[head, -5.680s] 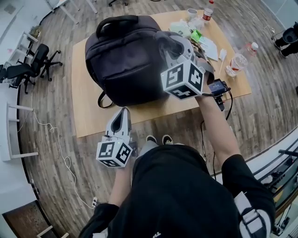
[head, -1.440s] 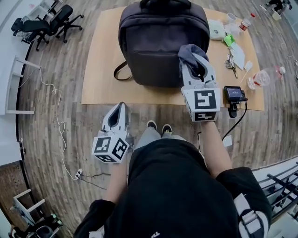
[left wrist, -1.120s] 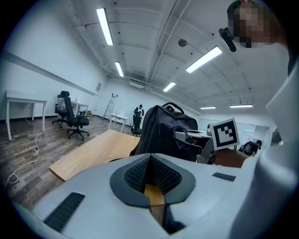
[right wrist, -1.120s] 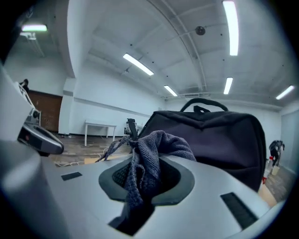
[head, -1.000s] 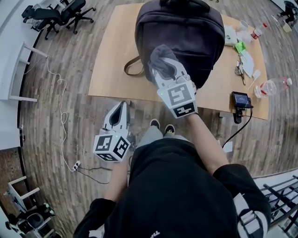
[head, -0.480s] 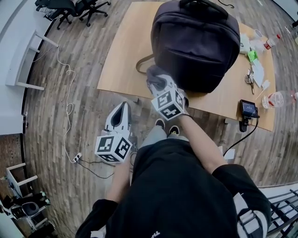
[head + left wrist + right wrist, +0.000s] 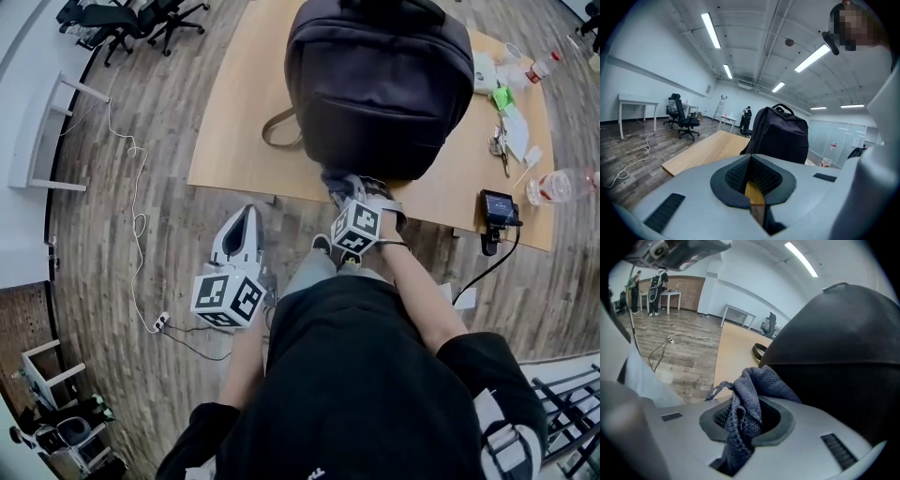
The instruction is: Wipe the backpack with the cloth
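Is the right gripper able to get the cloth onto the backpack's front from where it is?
Probably yes. The right gripper, shut on the cloth, sits close to the lower front of the backpack, and neither view shows anything between them.

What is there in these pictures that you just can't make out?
- Backpack: its top is cut off by the head view's upper edge.
- Cloth: head view, partly hidden by the right gripper; contact with the backpack unclear.
- Clutter on the table: head view, too small to name.
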Available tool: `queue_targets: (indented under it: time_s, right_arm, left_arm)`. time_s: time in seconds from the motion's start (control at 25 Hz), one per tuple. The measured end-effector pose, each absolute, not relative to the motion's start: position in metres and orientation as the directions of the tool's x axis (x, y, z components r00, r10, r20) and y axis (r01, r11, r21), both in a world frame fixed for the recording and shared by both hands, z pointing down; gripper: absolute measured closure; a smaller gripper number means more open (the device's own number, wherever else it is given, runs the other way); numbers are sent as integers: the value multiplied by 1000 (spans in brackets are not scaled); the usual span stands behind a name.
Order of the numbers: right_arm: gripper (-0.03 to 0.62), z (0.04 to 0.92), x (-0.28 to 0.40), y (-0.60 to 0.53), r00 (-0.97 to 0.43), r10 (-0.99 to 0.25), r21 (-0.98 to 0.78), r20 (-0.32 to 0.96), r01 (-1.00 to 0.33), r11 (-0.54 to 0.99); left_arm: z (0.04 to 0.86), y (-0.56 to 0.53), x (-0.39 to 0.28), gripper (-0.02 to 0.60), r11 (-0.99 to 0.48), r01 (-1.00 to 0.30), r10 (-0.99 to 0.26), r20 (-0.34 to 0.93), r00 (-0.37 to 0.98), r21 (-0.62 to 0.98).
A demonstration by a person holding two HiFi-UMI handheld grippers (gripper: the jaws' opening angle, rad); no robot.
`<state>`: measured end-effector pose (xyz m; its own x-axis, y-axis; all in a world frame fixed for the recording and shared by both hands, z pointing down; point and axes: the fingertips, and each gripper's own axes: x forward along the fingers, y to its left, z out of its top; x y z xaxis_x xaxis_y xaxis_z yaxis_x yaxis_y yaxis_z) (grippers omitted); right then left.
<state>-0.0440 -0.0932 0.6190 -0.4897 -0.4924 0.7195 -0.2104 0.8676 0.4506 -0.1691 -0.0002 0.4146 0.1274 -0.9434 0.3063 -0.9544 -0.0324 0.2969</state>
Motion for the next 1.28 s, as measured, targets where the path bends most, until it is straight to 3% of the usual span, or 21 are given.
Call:
queue_targets:
  time_s: [0.4,0.56,0.84,1.04,1.28]
  right_arm:
    - [514,631,72,-98,-373,-513,502,773,-133,854]
    - [514,594,87,-99,-389,-541,552,746,-94,828]
    - [513,449,79,-119,-497,-725,816,477,-56,575]
    - [514,335,95,-167,-459,-877,931,145,-237,278]
    - [517,373,63,-151,-507,-855,953,112,-188,236]
  left_arm:
    - [420,-20,-145,568,-93,-944,-937,293,191,318]
    - [423,-26,-139,568,-107,-939,-935,288,207,328]
    - [423,-33,-129,568,-126,-933,-935,275,225,336]
    - [421,-34,-128,568,-126,-933,-937,268,223,336]
    - [419,-32,-125,568,-133,-931,-936,267,231,339]
